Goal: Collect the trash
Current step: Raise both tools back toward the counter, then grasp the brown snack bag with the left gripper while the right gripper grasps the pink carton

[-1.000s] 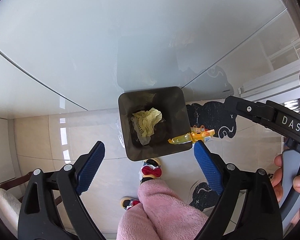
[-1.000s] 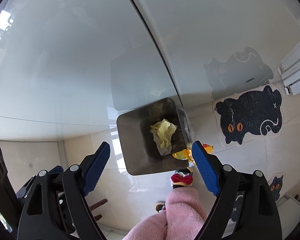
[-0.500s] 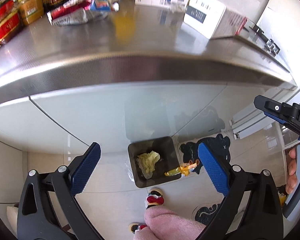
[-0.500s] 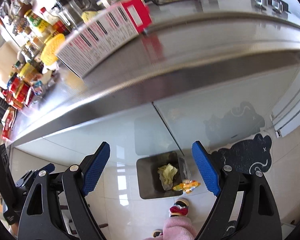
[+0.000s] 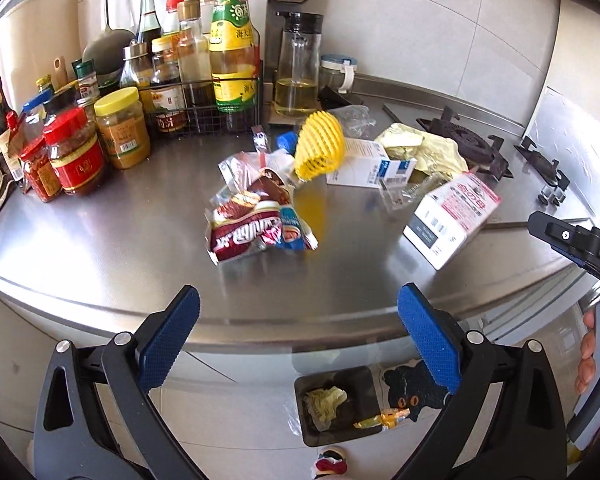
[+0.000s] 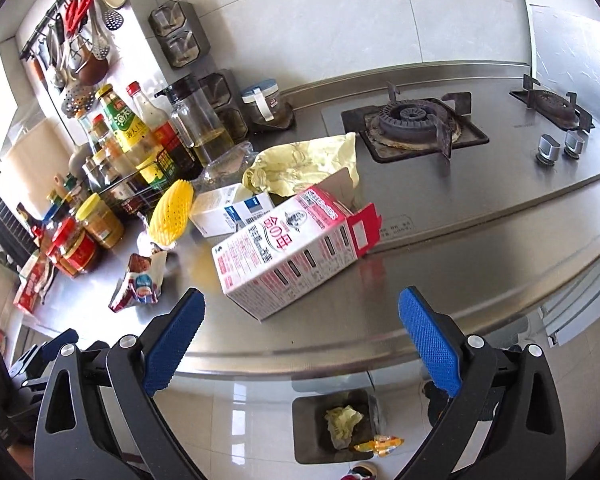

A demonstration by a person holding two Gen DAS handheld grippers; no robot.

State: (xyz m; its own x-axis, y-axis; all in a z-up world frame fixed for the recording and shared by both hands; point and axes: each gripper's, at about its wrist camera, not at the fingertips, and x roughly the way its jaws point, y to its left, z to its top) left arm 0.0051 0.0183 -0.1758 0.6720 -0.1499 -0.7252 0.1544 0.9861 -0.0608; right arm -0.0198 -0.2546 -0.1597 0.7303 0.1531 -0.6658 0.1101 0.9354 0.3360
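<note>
Tongs both wide, nothing between the pads: left tongs [image 5: 299,336] and right tongs [image 6: 300,338] have just been opening further, each filling the bottom of its own view and pointing down over the bench [image 5: 100,248] edge.

Trash is on the bench, mid-frame. Left view: crumpled snack wrappers [image 5: 256,220] dead centre, straight ahead of the left tongs; yellow foam net [image 5: 320,148] just behind them. Right view: pink-and-white carton [image 6: 292,252] lying on its side, centre, flap open, nearest the right tongs; white box [image 6: 230,212] and yellow crumpled paper [image 6: 304,160] behind it.

Bin [image 6: 332,428] on the floor, bottom centre of both views, already holding some yellow paper; an orange wrapper [image 6: 378,442] hangs on its rim.

Likely next step: pick one item per side. For the carton, approach across its narrow side, not the length. For the wrappers, close on the bunched middle, not a loose corner. Stay off the jars [image 5: 76,152] at left.
</note>
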